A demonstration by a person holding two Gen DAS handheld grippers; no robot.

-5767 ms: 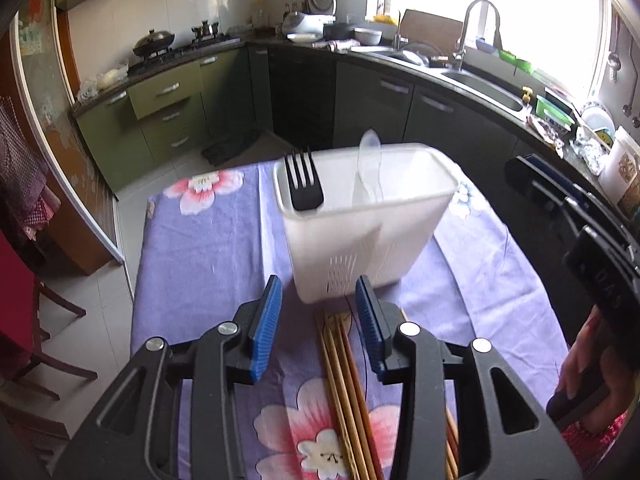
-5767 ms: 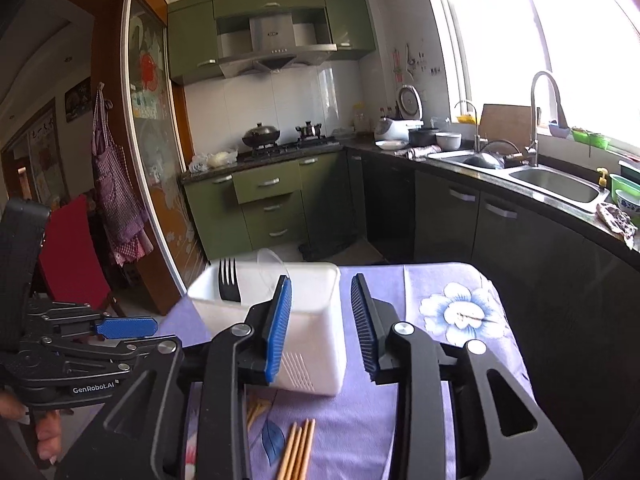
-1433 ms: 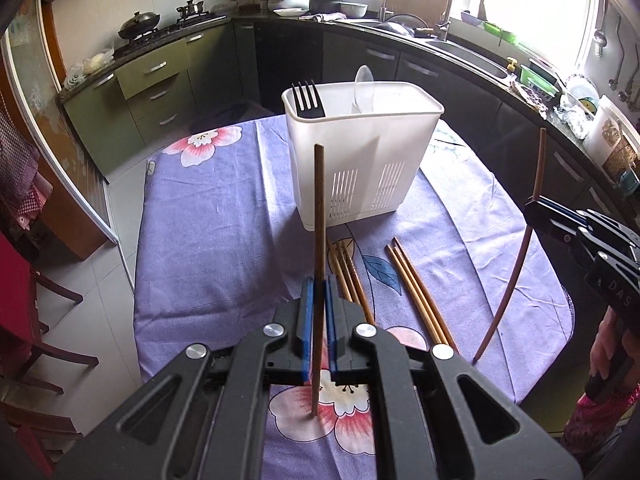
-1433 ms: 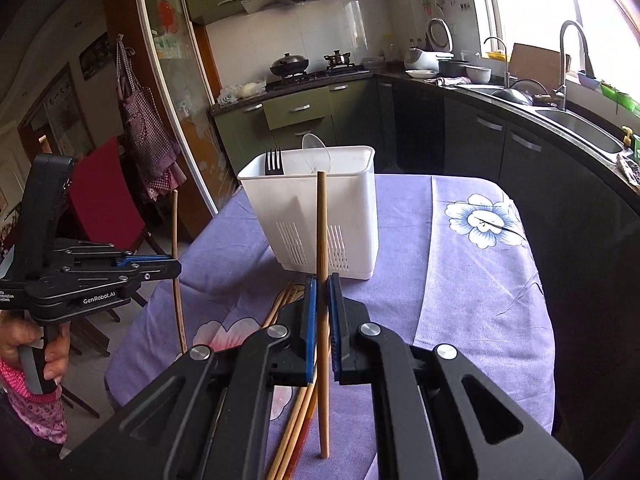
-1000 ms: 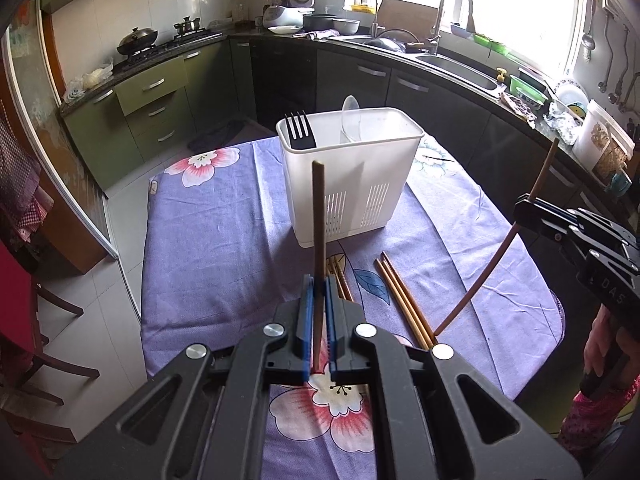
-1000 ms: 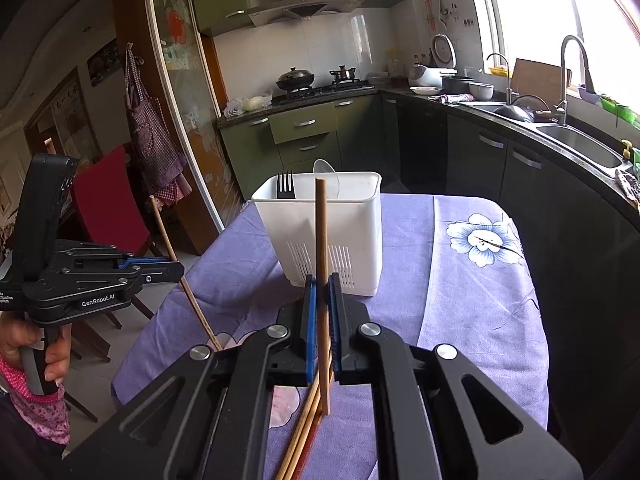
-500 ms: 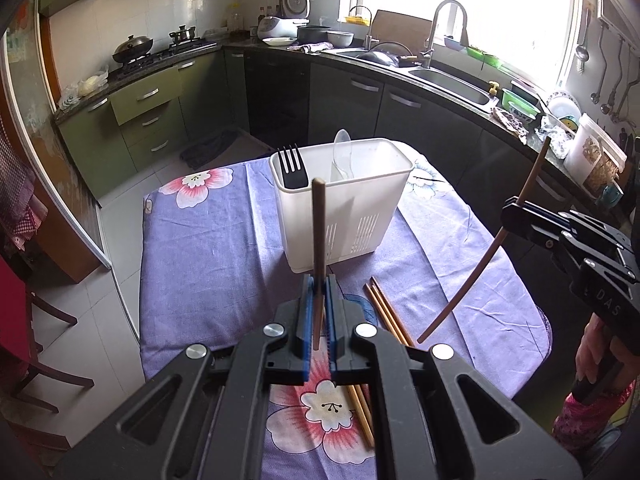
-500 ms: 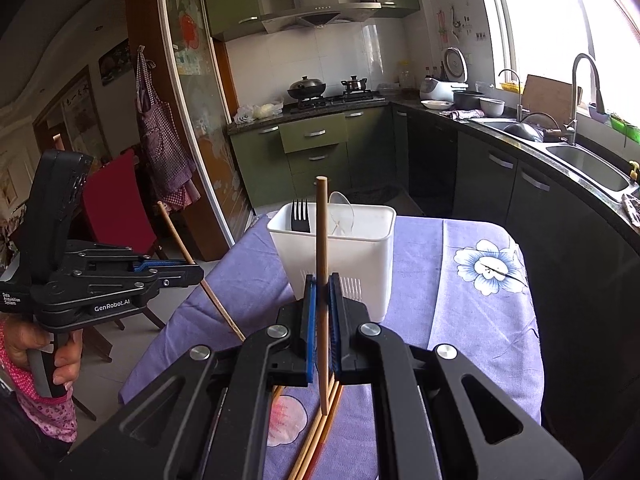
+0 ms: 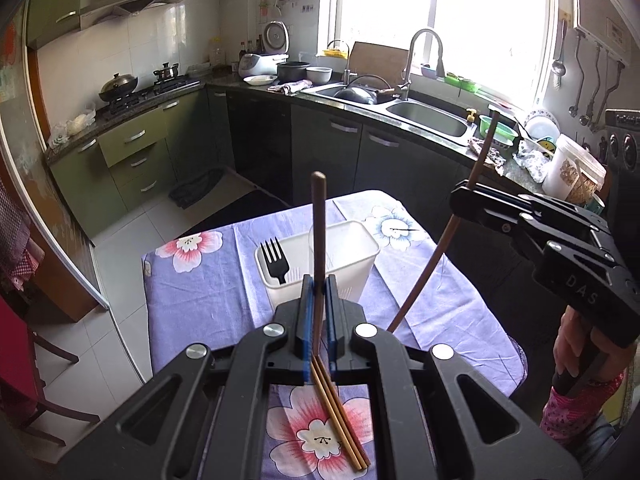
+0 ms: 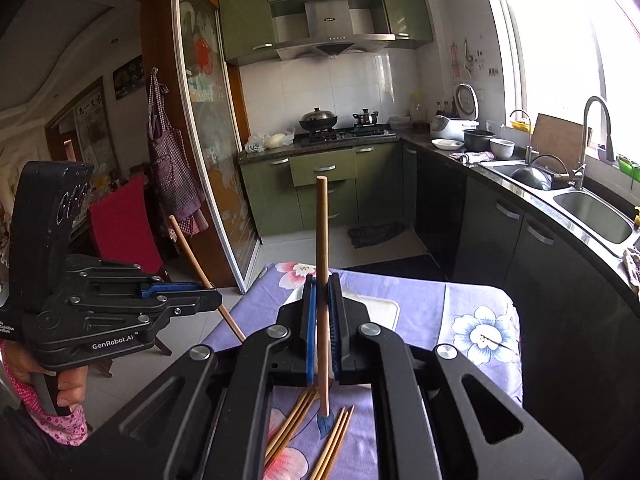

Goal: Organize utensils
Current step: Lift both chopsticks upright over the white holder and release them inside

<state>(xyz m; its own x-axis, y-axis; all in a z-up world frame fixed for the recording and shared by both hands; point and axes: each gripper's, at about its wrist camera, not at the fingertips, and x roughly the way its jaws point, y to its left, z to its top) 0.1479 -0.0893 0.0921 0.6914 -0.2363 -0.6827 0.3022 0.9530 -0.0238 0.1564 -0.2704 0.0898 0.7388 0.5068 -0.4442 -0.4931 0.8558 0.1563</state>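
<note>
Holding one chopstick (image 9: 319, 240) upright, left gripper (image 9: 316, 312) clamped shut on it, above the tabletop (image 9: 200, 280). Right gripper (image 10: 321, 320) likewise shut on a second chopstick (image 10: 322, 240). White caddy (image 9: 360, 256) with fork (image 9: 273, 258) just beyond; loose chopsticks (image 9: 340, 424) lie below, nearer.

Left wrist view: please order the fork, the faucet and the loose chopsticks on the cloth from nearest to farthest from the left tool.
1. Loose chopsticks, on the cloth under the left tool.
2. Fork, in the white holder ahead.
3. Faucet, far back by the window.
</note>
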